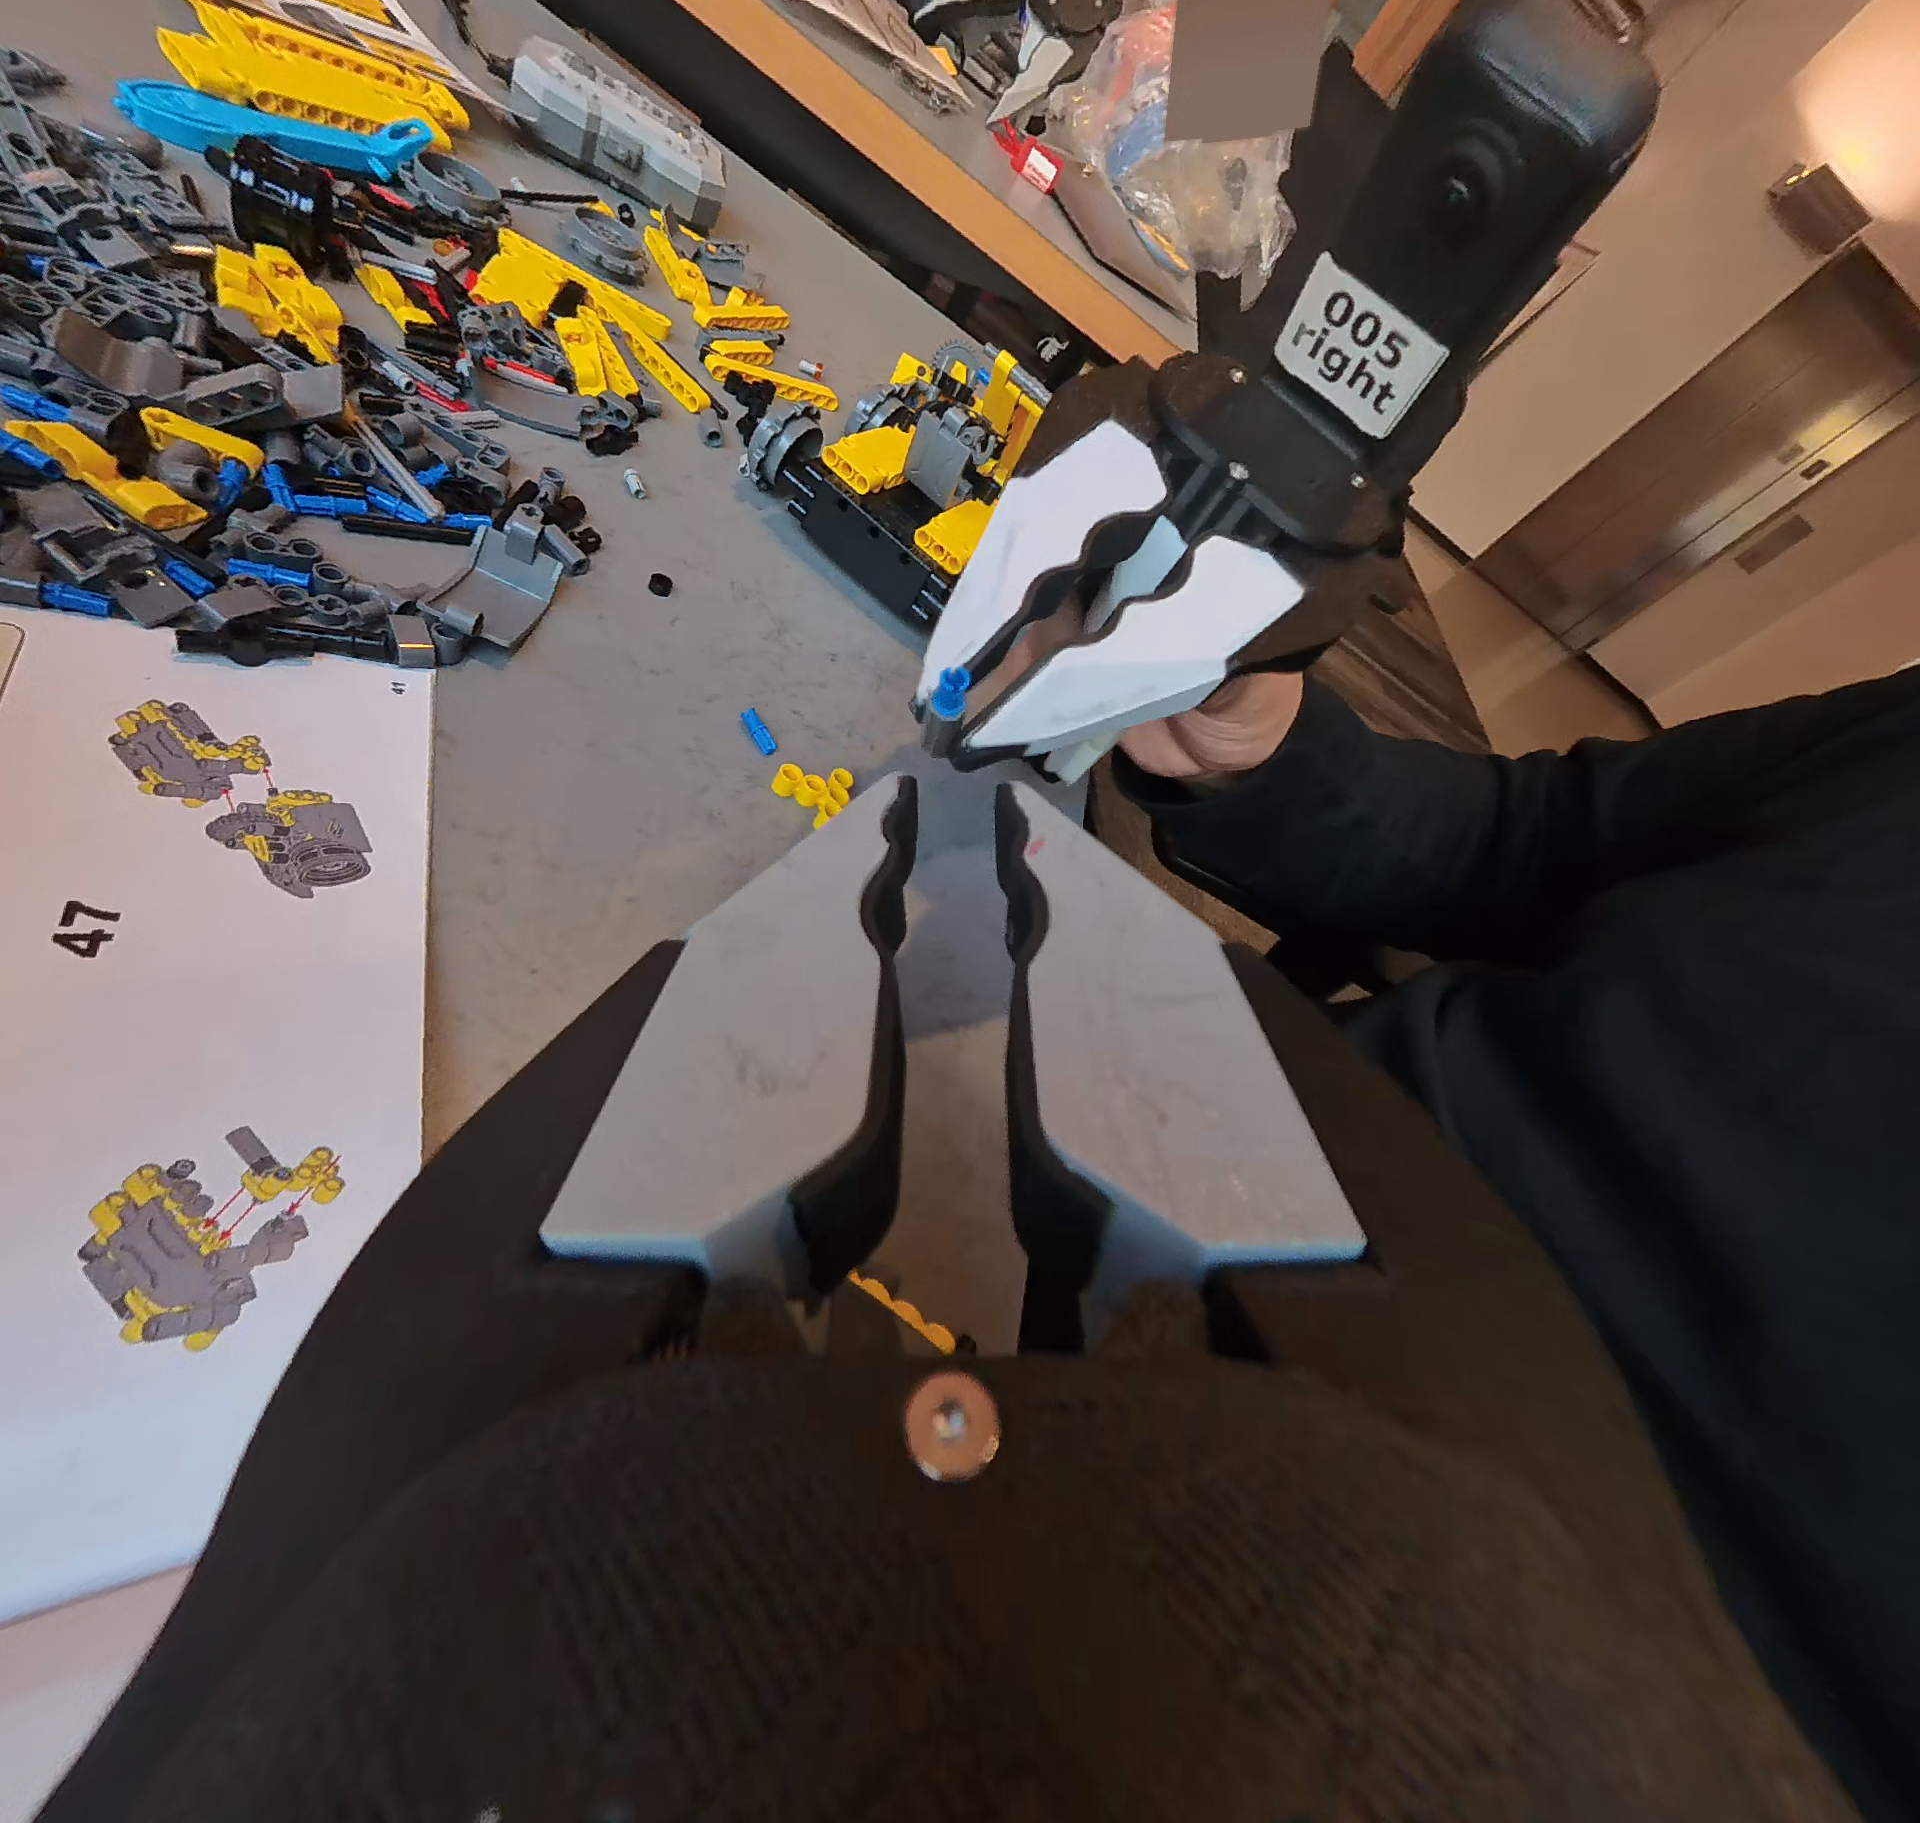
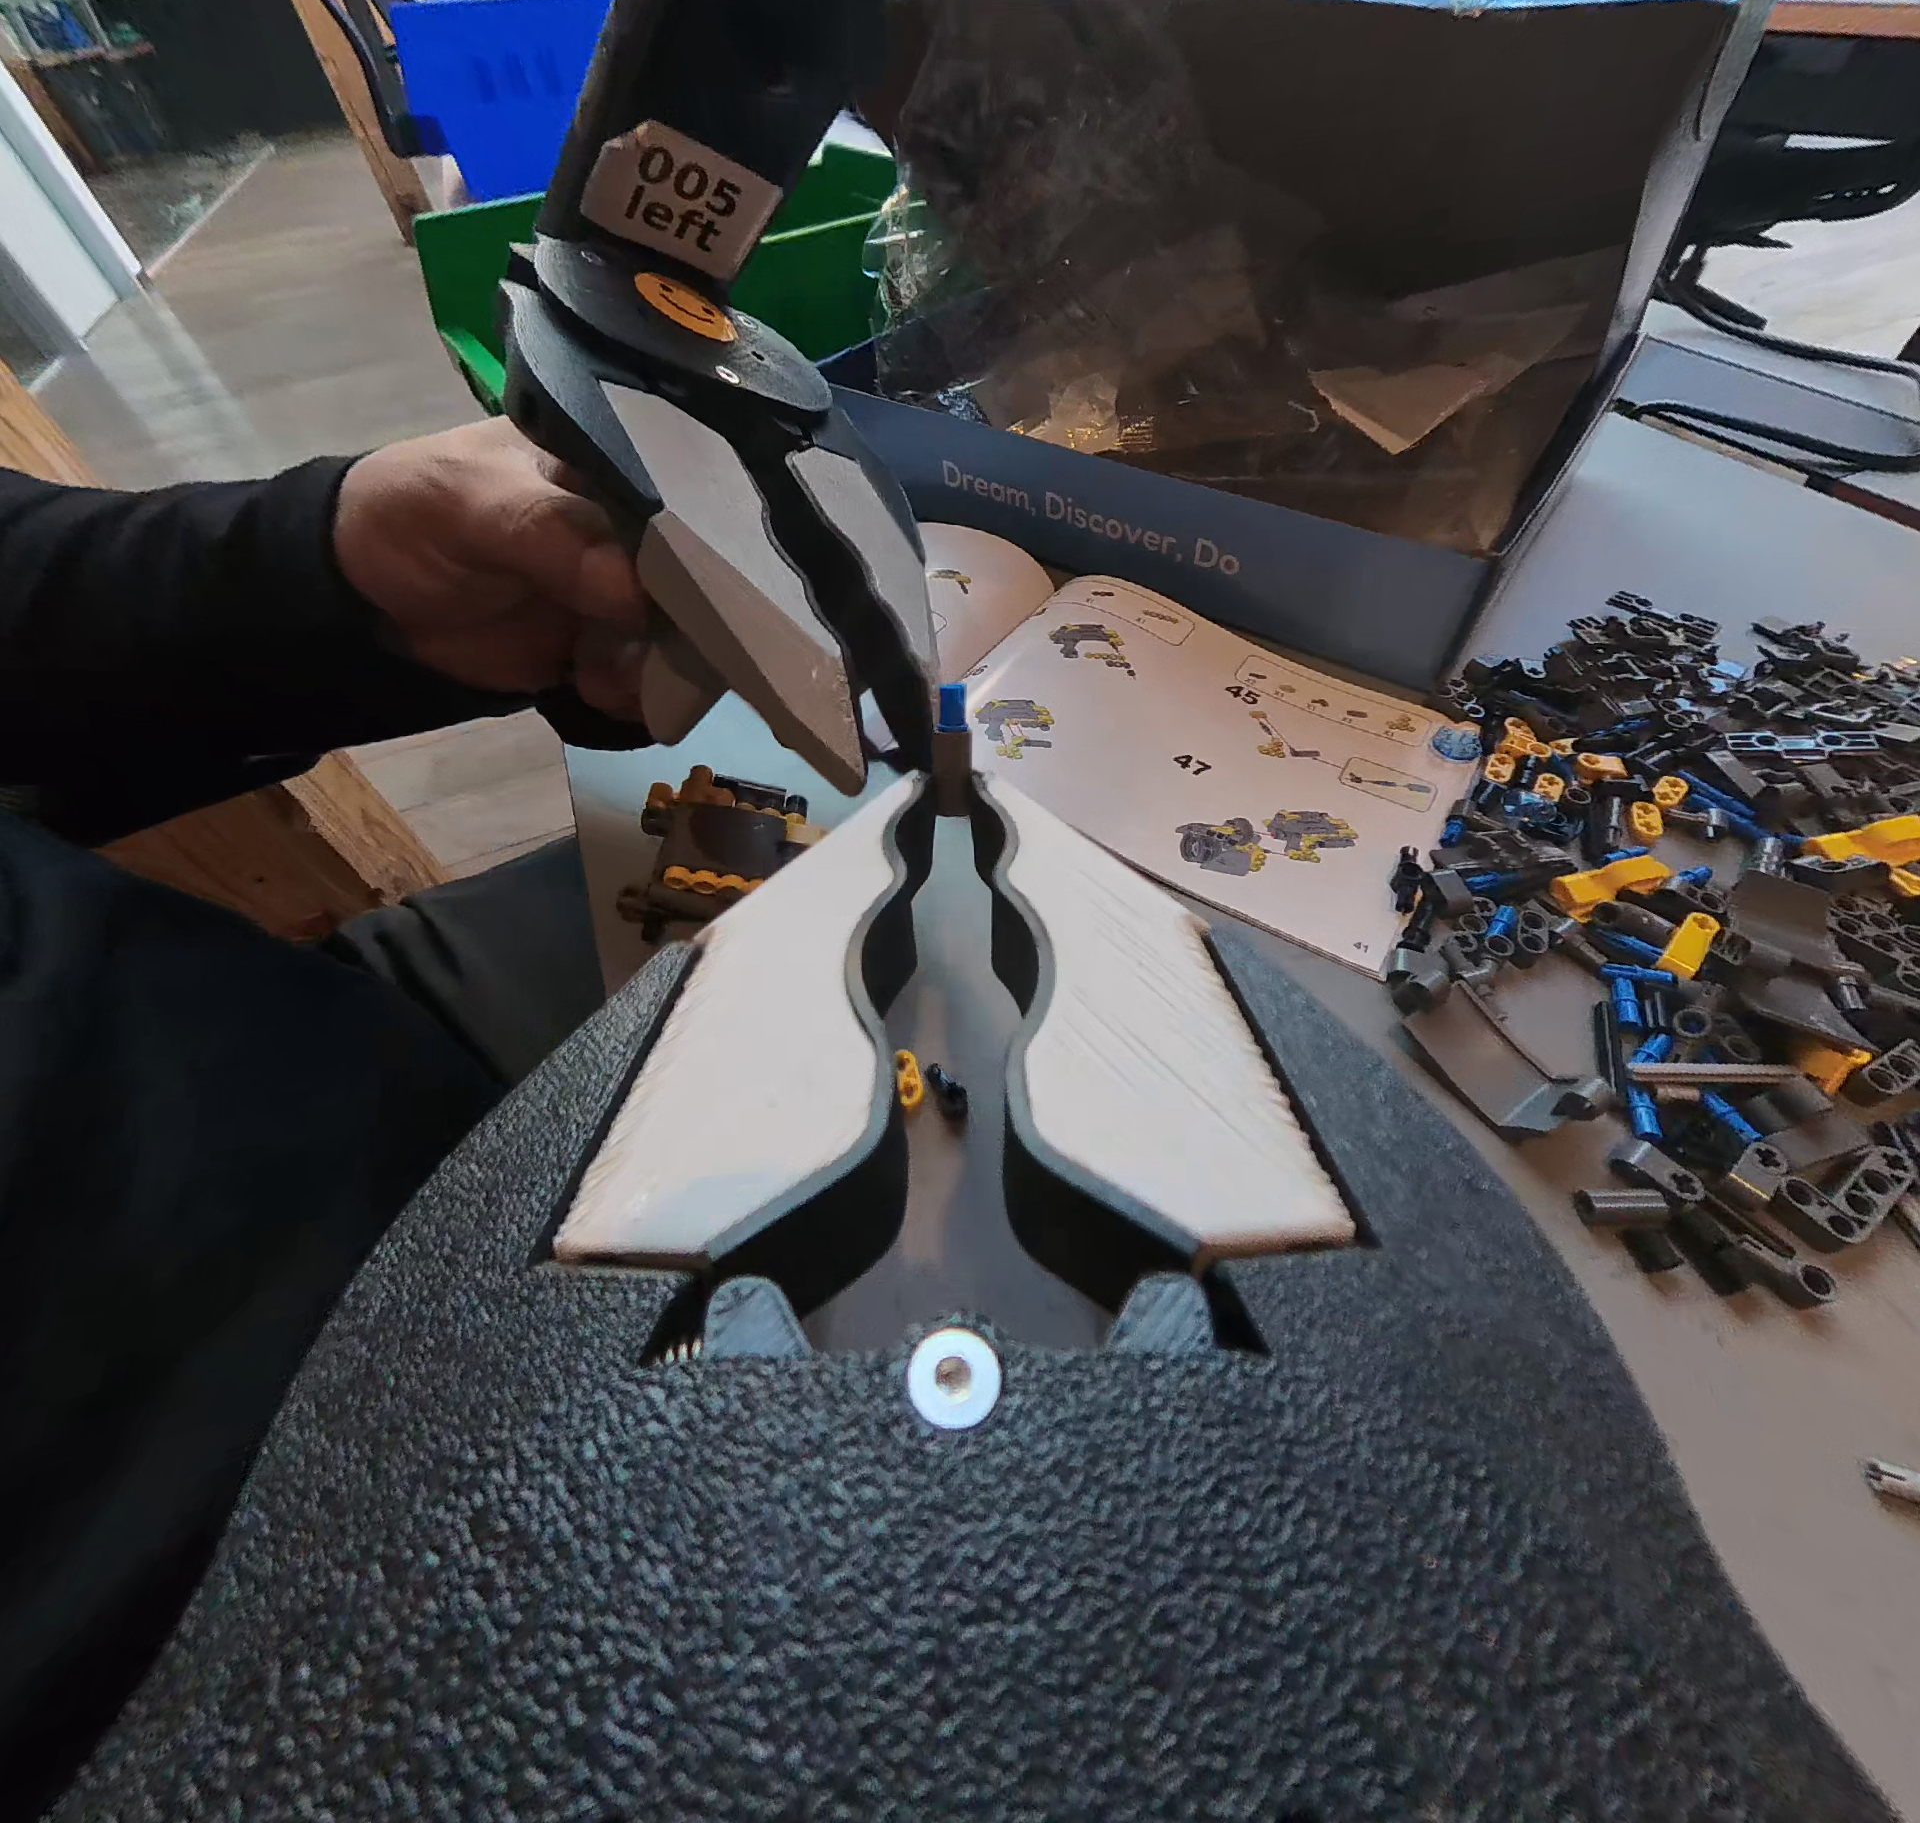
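The right gripper [image 2: 951, 786] has its jaws pinching a small grey connector [image 2: 951, 771] with a blue pin [image 2: 952, 705] on top. The left gripper [image 1: 951, 797], jaws spread and empty, hovers just beside it. Behind lie an open instruction booklet [image 2: 1226, 734] and loose bricks [image 2: 1714, 942] on the worktop [image 1: 623, 734].

Two close wrist views along opposing tools; shared grey table [image 1: 623, 838], instruction booklet [image 2: 1195, 734]

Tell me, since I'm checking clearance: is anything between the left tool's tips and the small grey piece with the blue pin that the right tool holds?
Nothing visible. The left tool is open, its tips just short of the grey piece with the blue pin pinched in the right tool.
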